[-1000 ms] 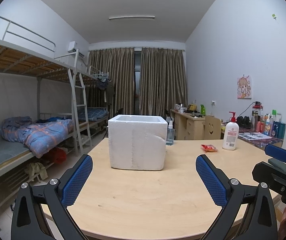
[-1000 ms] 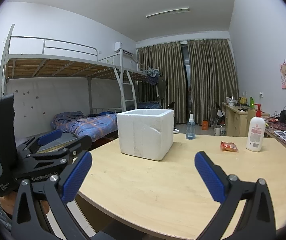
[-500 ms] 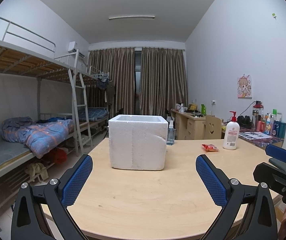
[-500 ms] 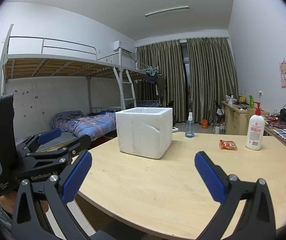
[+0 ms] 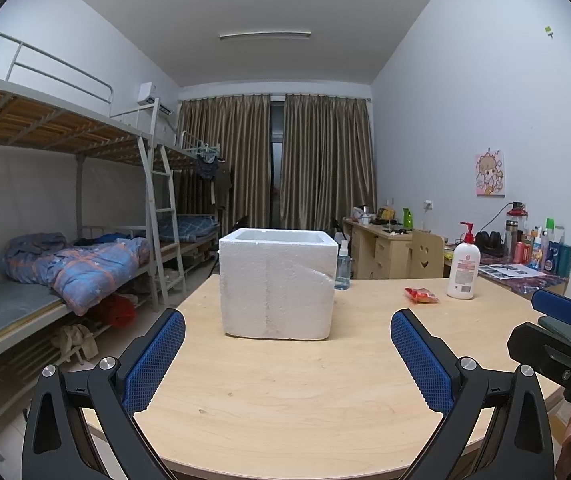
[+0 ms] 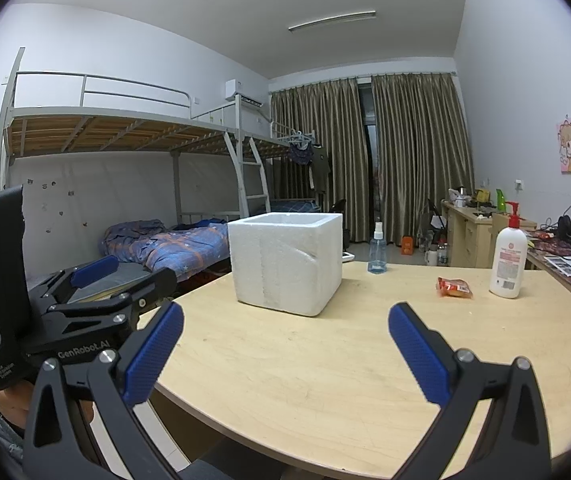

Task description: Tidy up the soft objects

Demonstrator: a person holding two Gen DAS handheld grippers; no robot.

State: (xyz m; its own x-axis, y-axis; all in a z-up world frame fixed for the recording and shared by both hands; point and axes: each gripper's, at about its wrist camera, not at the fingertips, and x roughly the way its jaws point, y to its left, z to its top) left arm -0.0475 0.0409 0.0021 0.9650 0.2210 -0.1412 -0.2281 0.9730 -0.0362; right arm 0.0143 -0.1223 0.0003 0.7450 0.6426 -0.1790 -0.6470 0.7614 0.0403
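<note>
Nothing on the round wooden table (image 5: pixel 285 408) has moved since a second ago; both views have only drifted a touch, and the foam box (image 5: pixel 277 284) sits in the same spot as before.

Taking that white foam box as the landmark: it stands upright on the table, open at the top, with a dent running across its right front face. Its inside is hidden from both cameras, so what it holds cannot be told. Just behind its right corner stands a small clear spray bottle (image 6: pixel 377 249). To the box's right, well apart, a red snack packet (image 6: pixel 454 287) lies flat on the table, and beyond that stands a white pump bottle (image 6: pixel 508 260) with a red pump. Left of the box, past the table edge, is a bunk bed (image 5: pixel 65 168) with a blue and orange quilt (image 5: pixel 81 266) bunched on the lower bunk. Behind the box hang brown curtains (image 5: pixel 305 160), and a desk (image 5: pixel 381 248) crowded with small items stands to its right rear.

Between the box and each camera the tabletop is bare. The left gripper (image 5: pixel 288 348) hovers in front of the box with its blue pads (image 5: pixel 153 364) spread wide and gripping nothing. The right gripper (image 6: pixel 286 344) is likewise spread wide with nothing between its pads (image 6: pixel 417 356), the box ahead and slightly left. Each gripper shows at the edge of the other's view.
</note>
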